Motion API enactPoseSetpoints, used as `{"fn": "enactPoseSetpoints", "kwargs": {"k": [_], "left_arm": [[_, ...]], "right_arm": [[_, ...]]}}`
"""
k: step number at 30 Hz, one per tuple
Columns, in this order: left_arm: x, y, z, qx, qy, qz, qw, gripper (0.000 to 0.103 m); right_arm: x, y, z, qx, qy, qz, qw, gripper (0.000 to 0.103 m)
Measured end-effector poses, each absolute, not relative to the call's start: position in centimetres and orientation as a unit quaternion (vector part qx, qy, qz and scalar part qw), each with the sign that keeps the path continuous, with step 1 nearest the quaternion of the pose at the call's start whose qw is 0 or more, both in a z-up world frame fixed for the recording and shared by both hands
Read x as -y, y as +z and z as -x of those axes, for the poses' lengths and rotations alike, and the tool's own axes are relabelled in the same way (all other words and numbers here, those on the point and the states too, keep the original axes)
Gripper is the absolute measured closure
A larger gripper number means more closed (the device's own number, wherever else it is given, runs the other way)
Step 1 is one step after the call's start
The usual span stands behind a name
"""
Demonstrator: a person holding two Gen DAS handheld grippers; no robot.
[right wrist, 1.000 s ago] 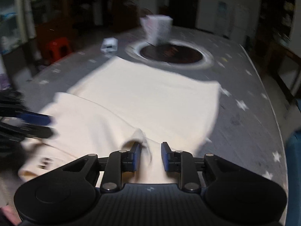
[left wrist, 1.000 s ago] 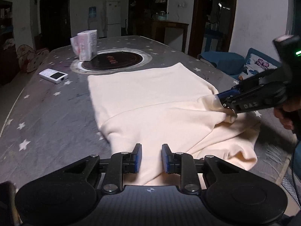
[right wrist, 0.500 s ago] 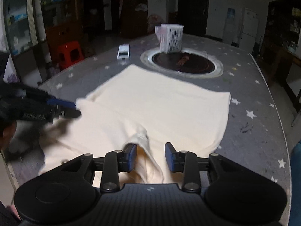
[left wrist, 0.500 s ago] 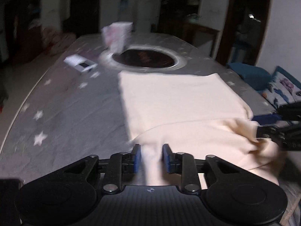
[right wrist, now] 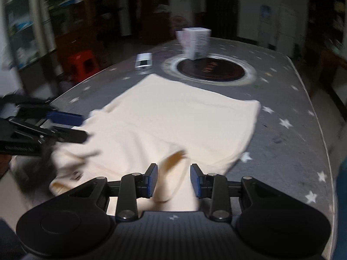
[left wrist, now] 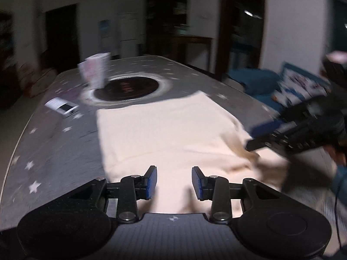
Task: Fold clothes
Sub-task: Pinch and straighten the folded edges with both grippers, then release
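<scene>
The cream garment lay on the star-patterned counter, its far half flat toward the dark round inset and its near half doubled up in a looser layer just in front of me. What had changed in the last second was my grip: a second earlier both of my tools had their pads close together on folds of the cloth, and now my left hand-held gripper stood with its blue pads spread wide, nothing between them, the fabric lying slack underneath. My right hand-held gripper was likewise spread, though a raised ridge of the cloth rose between its pads without being pinched, as far as I could tell through the blur. From the left view, the right tool's tips sat just at the rumpled right edge, where a dark crease showed. I judged that I had let go of the layer I had been carrying, so this fold had been laid down and the garment was about halved in length, though bunched on the right side. The near edge looked uneven, so smoothing or another fold probably remained. The white box and the small white device sat well clear of the cloth.
</scene>
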State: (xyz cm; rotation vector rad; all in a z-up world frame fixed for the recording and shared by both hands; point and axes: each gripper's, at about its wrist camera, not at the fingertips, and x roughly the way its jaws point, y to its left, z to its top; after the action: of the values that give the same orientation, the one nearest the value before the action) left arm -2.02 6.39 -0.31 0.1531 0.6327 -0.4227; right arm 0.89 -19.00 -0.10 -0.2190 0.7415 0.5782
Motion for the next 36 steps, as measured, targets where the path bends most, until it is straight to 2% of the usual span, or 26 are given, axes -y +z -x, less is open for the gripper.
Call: {"fn": "enactPoseSetpoints", "kwargs": {"k": [4, 11, 12, 14, 15, 16, 18, 25, 28, 30, 36], "left_arm": [[-5.7, -1.4, 3.1, -0.314, -0.223, -0.116, 0.915, 0.058], [-6.2, -2.9, 3.5, -0.322, -0.214, -0.162, 0.908, 0.060], [-6.3, -3.0, 3.4, -0.322, -0.211, -0.171, 0.907, 0.063], [-6.6, -3.2, 3.4, -0.318, -0.212, -0.180, 0.907, 0.081], [-6.7, -3.2, 3.4, -0.316, -0.211, -0.182, 0.907, 0.086], [-6.8, -3.2, 3.4, -0.314, -0.209, -0.182, 0.908, 0.094], [-7.2, -3.0, 3.6, -0.311, -0.205, -0.178, 0.911, 0.099], [-9.0, -1.7, 4.9, -0.288, -0.172, -0.169, 0.927, 0.100], [-9.3, -2.4, 5.1, -0.307, -0.175, -0.181, 0.918, 0.100], [-9.5, -2.7, 5.4, -0.316, -0.177, -0.185, 0.913, 0.097], [-10.8, -0.7, 4.1, -0.321, -0.196, -0.109, 0.920, 0.093]], "right_arm": [[17.8, 0.6, 0.9, -0.323, 0.301, 0.158, 0.883, 0.070], [15.9, -1.4, 0.4, -0.345, 0.310, 0.206, 0.862, 0.073], [15.8, -1.6, 0.2, -0.348, 0.307, 0.207, 0.861, 0.079], [15.7, -1.6, 0.1, -0.349, 0.303, 0.205, 0.863, 0.088], [15.8, -1.4, 0.1, -0.349, 0.301, 0.202, 0.864, 0.094], [15.8, -1.3, 0.2, -0.350, 0.300, 0.200, 0.865, 0.097], [16.0, -0.8, 0.4, -0.349, 0.299, 0.199, 0.866, 0.099], [15.9, 0.4, 2.1, -0.352, 0.328, 0.196, 0.855, 0.098], [15.9, -0.6, 2.4, -0.367, 0.341, 0.190, 0.844, 0.086], [16.1, -0.9, 2.5, -0.376, 0.348, 0.182, 0.840, 0.085], [18.8, 1.1, -0.2, -0.373, 0.307, 0.122, 0.867, 0.083]]}}
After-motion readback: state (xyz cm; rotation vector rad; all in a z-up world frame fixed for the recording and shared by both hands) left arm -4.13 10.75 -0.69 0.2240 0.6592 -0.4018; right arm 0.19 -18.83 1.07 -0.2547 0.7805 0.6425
